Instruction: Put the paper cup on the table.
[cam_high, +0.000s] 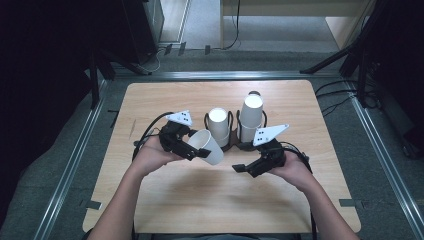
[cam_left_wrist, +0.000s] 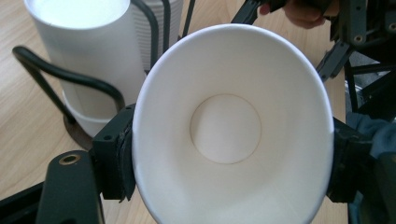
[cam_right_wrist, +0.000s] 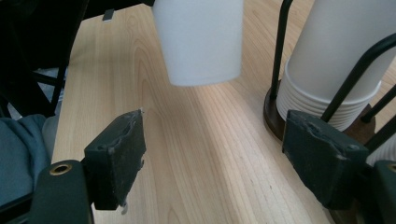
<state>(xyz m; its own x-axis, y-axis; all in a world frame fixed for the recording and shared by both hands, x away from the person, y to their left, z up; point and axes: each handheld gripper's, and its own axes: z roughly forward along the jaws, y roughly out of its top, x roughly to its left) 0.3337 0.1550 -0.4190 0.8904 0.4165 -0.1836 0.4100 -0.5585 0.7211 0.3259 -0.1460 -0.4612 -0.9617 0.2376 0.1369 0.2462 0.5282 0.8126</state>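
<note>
Jaws of my left gripper (cam_high: 196, 150): clamped on the sides of one white paper cup (cam_high: 207, 146), held tilted above the wooden bench (cam_high: 200, 195), its open mouth facing the left gripper view, just beside the black wire cup holder (cam_high: 232, 131) and its two stacks of inverted paper cups (cam_high: 250, 119). Jaws of my right gripper (cam_high: 241, 168): apart, nothing between the pads (cam_right_wrist: 116, 156), low over the bench in front of the holder.

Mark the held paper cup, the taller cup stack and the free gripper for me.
held paper cup (cam_left_wrist: 224, 140): left gripper view, inside bottom of the cup.
taller cup stack (cam_high: 251, 117): high view, side wall of the stack.
right gripper (cam_right_wrist: 224, 158): right gripper view, midway between its open jaws.
</note>
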